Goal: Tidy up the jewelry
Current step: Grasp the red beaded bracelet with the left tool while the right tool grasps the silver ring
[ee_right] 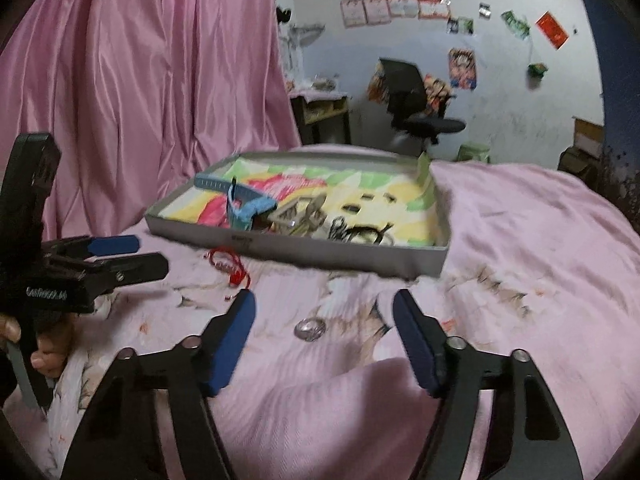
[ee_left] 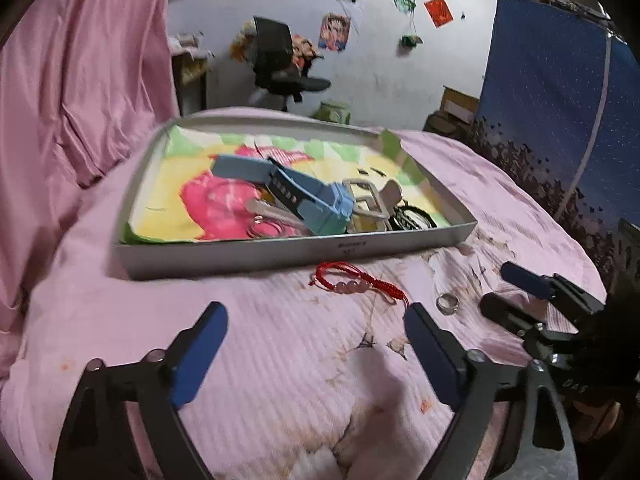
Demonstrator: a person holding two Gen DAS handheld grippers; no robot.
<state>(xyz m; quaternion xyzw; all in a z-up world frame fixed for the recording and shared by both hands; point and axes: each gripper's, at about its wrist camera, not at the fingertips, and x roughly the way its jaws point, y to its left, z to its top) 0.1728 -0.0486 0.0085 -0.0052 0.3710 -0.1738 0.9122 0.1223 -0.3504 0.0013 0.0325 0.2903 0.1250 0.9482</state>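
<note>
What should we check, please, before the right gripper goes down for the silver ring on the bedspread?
1. Right gripper open: ok.
2. Silver ring between its fingers' line, lying free on the bedspread: ok.
3. Left gripper open, holding nothing: ok.
4. Red bracelet apart from the ring: ok.
5. Tray has bare space for the ring: ok.
6. Fingers' height above the ring: cannot tell.

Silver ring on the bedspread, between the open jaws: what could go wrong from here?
1. The ring lies flat on the soft quilted bedspread; the right gripper may pinch fabric or press it in.
2. The red bracelet lies loose before the tray and could get dragged.
3. The left gripper hovers close; the two could collide.
</note>
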